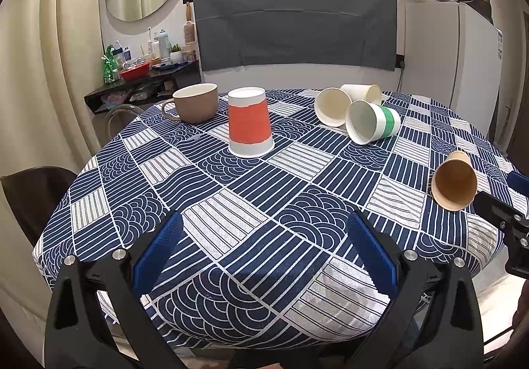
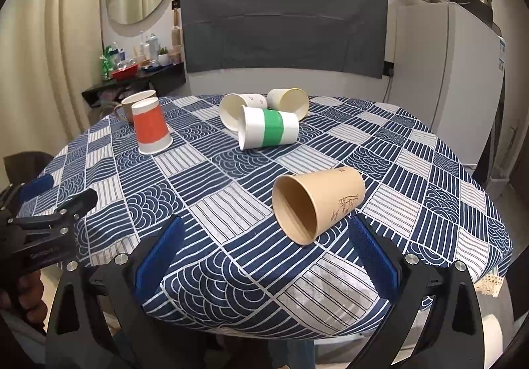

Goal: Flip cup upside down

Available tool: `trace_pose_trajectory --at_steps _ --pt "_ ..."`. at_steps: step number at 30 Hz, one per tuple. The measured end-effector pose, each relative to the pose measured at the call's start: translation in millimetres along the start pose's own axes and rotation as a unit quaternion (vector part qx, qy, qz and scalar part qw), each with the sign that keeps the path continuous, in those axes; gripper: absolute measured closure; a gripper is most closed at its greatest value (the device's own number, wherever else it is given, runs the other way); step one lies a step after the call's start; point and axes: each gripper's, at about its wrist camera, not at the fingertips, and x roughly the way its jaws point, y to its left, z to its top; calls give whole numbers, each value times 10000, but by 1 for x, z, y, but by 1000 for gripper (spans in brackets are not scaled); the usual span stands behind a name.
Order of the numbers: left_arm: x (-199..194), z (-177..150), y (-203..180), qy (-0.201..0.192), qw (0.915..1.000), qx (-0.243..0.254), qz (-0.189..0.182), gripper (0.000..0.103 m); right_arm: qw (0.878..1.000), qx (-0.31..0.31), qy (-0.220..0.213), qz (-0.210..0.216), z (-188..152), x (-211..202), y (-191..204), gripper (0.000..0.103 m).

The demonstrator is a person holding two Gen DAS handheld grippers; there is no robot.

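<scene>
While brown paper cup (image 2: 319,203) lies on side near table (image 2: 429,203) front edge, right gripper (image 2: 264,256) fingers apart just before it, left gripper (image 1: 264,256) likewise spread, empty. Cup looks light, thin-walled, crushable; pinch mid-wall gently.

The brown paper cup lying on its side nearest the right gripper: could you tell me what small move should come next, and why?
Probably ease the open right gripper forward and slightly right to straddle the brown paper cup. It lies on its side just ahead; the orange cup is already inverted.

Red-banded paper cup (image 1: 250,122) inverted on tabletop (image 1: 231,203), tan paper cup (image 2: 317,203) on its side, mouth toward camera, near front edge
</scene>
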Motion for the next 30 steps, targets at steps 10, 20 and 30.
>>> trace_pose_trajectory --at_steps 10,20,30 --pt "2 0 -2 53 10000 25 -51 6 10000 45 72 51 -1 2 -1 8" --pt "2 1 -3 62 10000 41 -47 6 9999 49 87 61 -3 3 -3 8" --pt "2 1 -6 75 9999 66 -44 6 9999 9 109 66 -3 4 -2 8"
